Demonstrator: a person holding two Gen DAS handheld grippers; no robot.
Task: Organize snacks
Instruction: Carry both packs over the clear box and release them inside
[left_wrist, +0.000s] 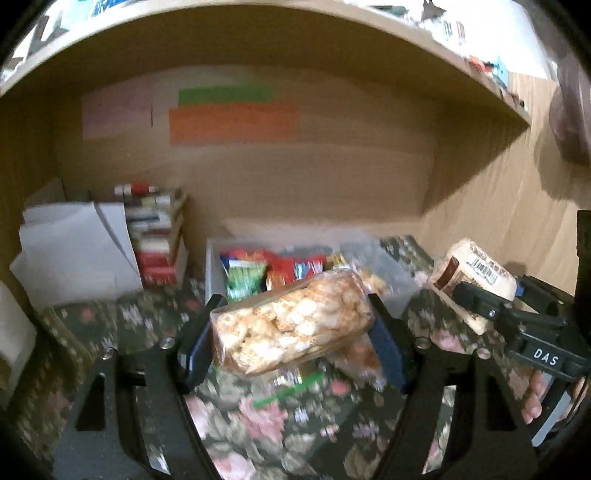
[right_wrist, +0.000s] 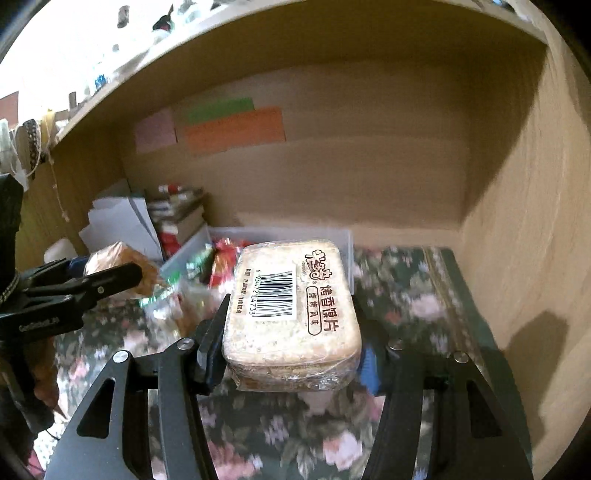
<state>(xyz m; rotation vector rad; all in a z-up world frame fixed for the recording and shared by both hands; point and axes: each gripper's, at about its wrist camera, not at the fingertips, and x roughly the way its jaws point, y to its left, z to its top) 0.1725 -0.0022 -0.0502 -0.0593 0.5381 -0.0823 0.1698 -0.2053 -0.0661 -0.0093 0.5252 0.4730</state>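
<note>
My left gripper (left_wrist: 291, 332) is shut on a clear bag of puffed golden snacks (left_wrist: 291, 325) and holds it above the floral cloth, in front of a clear plastic bin (left_wrist: 214, 258) with several bright snack packets. My right gripper (right_wrist: 291, 343) is shut on a flat beige pack of toasted bun slices (right_wrist: 291, 314) with a barcode label, held just in front of the same bin (right_wrist: 347, 240). The right gripper and its pack (left_wrist: 472, 280) show at the right of the left wrist view. The left gripper and its bag (right_wrist: 122, 266) show at the left of the right wrist view.
A floral cloth (left_wrist: 258, 417) covers the shelf floor. White boxes (left_wrist: 74, 251) and a stack of books (left_wrist: 159, 236) stand at the back left. A wooden side wall (right_wrist: 517, 240) closes the right. Another clear snack bag (right_wrist: 173, 306) lies on the cloth before the bin.
</note>
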